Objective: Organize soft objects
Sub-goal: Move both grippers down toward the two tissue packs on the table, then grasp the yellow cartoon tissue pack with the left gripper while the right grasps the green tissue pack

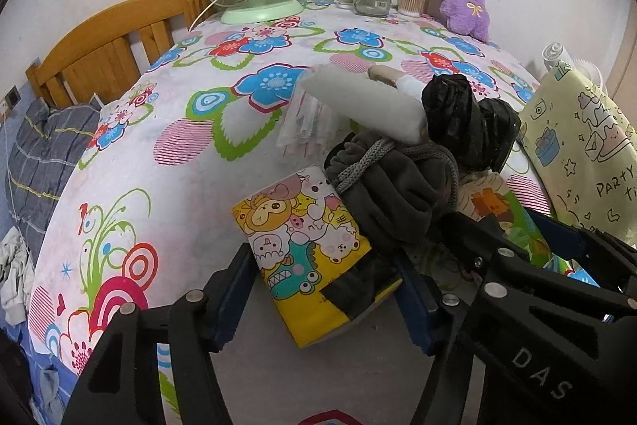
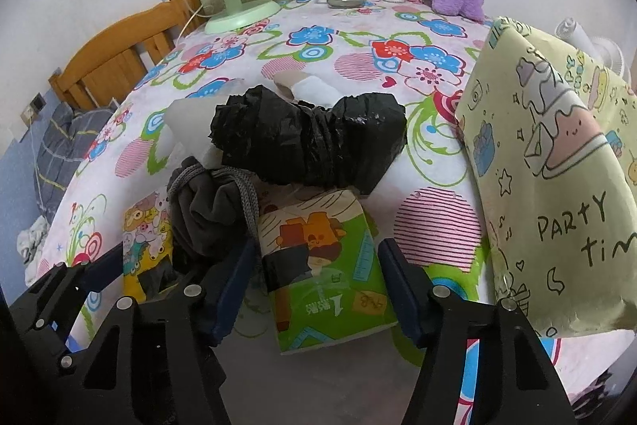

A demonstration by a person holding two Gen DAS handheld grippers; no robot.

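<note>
Tissue packs lie side by side on the flowered desk (image 1: 167,162): the cartoon-print pack (image 1: 306,253) sits between the spread jaws of the left hand-held gripper (image 1: 322,299), and the green pack (image 2: 326,277) sits between the spread jaws of the right hand-held gripper (image 2: 314,289). Neither hand-held gripper grips anything. A gray drawstring pouch (image 1: 394,194) overlaps both packs. A black plastic bundle (image 2: 310,138) lies just behind them.

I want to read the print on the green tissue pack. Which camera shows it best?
The right wrist view: the green tissue pack lies front and centre between the open right tongs, its top face exposed. In the left wrist view only a sliver shows, behind the grey drawstring pouch and the right tongs.
</note>
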